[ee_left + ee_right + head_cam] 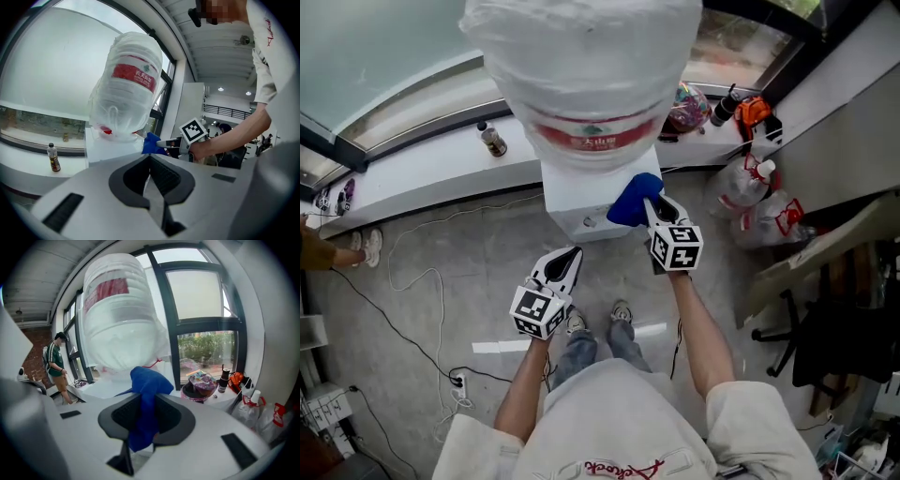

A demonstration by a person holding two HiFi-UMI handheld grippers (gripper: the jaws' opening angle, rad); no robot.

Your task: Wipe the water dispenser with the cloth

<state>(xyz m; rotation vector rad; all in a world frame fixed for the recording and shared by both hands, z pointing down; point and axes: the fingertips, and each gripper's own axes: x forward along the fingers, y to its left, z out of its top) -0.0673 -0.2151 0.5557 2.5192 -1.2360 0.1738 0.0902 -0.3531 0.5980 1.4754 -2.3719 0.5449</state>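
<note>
The white water dispenser (581, 199) stands ahead with a large plastic-wrapped bottle (586, 70) upside down on top. My right gripper (651, 208) is shut on a blue cloth (633, 199), which touches the dispenser's top right corner. In the right gripper view the blue cloth (146, 401) hangs bunched between the jaws, in front of the bottle (123, 319). My left gripper (565, 264) hangs lower, below the dispenser's front, jaws closed with nothing in them. The left gripper view shows the bottle (126, 89), the cloth (151, 144) and the right gripper (164, 143).
A small drink bottle (493, 141) stands on the window ledge (422, 169) to the left. Bags and bottles (741, 112) crowd the ledge at right, plastic bags (759, 211) lie below. Cables (422, 291) run over the floor. A person (58, 364) stands at far left.
</note>
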